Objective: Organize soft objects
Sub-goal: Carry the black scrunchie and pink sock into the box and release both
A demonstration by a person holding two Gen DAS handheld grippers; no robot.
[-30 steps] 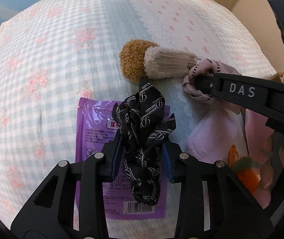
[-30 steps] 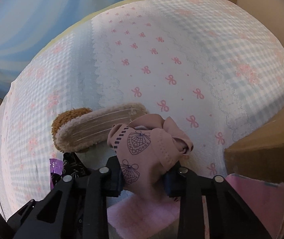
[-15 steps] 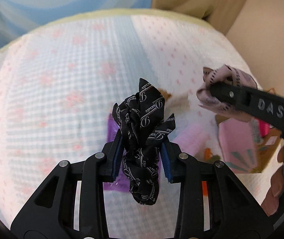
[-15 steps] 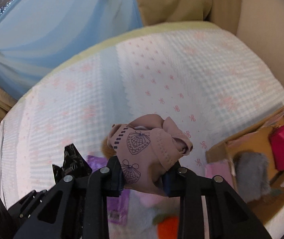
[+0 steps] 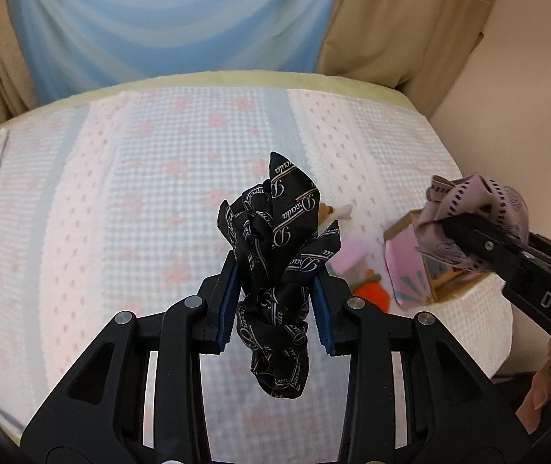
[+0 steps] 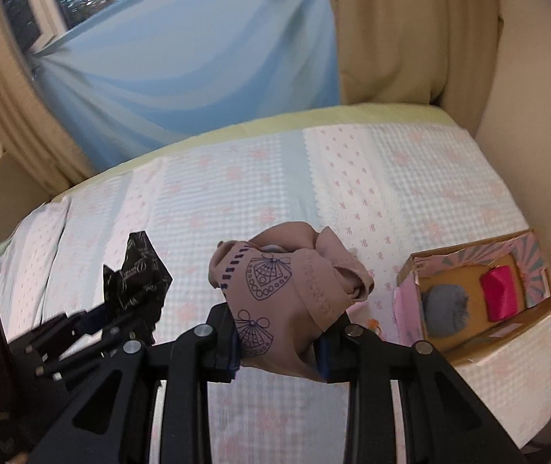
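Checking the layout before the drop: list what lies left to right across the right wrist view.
black printed cloth held by the left gripper → pink shell-print cloth in the right gripper → cardboard box holding grey fluffy item, then red item.

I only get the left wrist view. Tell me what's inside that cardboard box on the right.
Observer: A fluffy grey pompom lies in the open cardboard box.
Operator: Report anything else in it.
Observer: A bright pink satin pouch lies right of the pompom, with bare cardboard between them.
Operator: Describe the right gripper's cloth.
Observer: The dusty-pink fabric has dark shell drawings and is pinched between the right gripper fingers.
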